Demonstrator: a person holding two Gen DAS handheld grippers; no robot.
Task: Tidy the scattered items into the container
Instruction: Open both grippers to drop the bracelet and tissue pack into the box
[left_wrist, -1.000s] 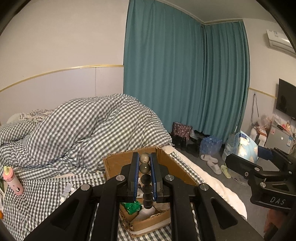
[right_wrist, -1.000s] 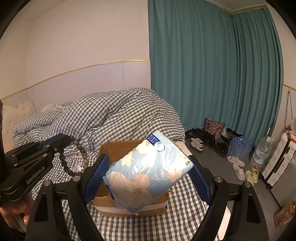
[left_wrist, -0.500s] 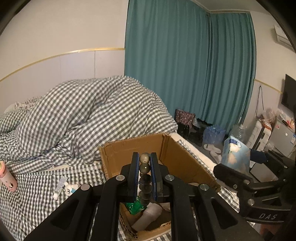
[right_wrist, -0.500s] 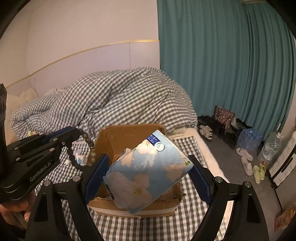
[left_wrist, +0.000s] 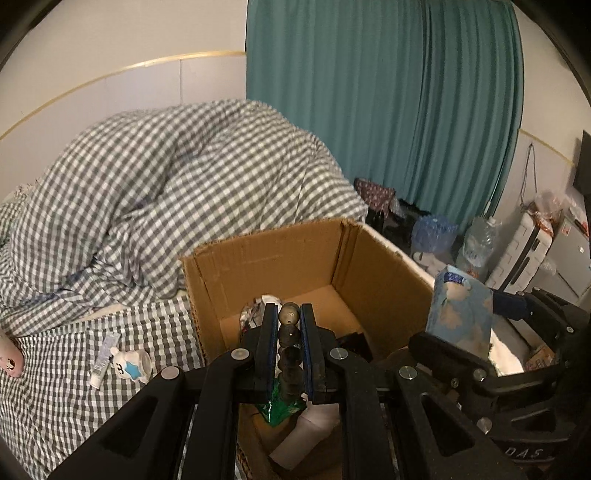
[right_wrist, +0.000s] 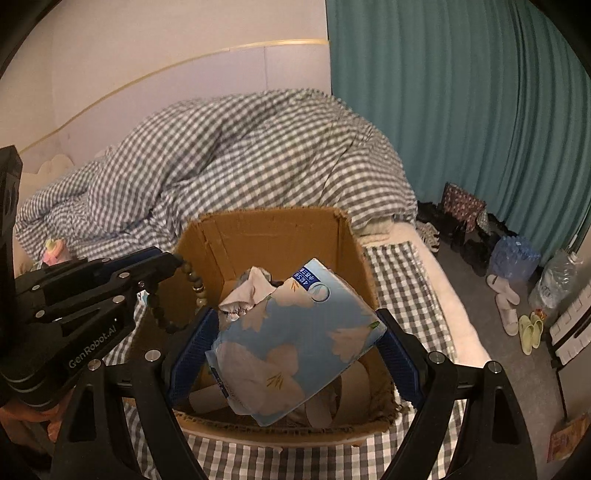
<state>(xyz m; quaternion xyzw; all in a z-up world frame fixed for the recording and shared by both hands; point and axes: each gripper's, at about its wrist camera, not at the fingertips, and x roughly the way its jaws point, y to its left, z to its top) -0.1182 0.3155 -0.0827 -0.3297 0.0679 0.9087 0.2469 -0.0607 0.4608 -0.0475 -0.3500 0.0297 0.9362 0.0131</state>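
An open cardboard box (left_wrist: 280, 254) (right_wrist: 273, 232) stands on the checked bed with several items inside. My left gripper (left_wrist: 289, 328) is shut on a string of dark beads (left_wrist: 289, 334) and holds it over the box's near left side. In the right wrist view the beads (right_wrist: 192, 280) hang from that gripper (right_wrist: 173, 262) over the box's left wall. My right gripper (right_wrist: 295, 336) is shut on a blue flowered tissue pack (right_wrist: 291, 339), held tilted above the box's front half. The pack also shows in the left wrist view (left_wrist: 460, 306).
A small tube (left_wrist: 105, 354) and a white toy with a blue star (left_wrist: 131, 365) lie on the bed left of the box. A pink bottle (right_wrist: 53, 249) lies further left. The heaped checked duvet (left_wrist: 166, 192) is behind. Shoes and water bottles (right_wrist: 517, 254) sit on the floor at right.
Both grippers have moved forward and down toward the box with their loads. The beads and the tissue pack are now over the box opening.
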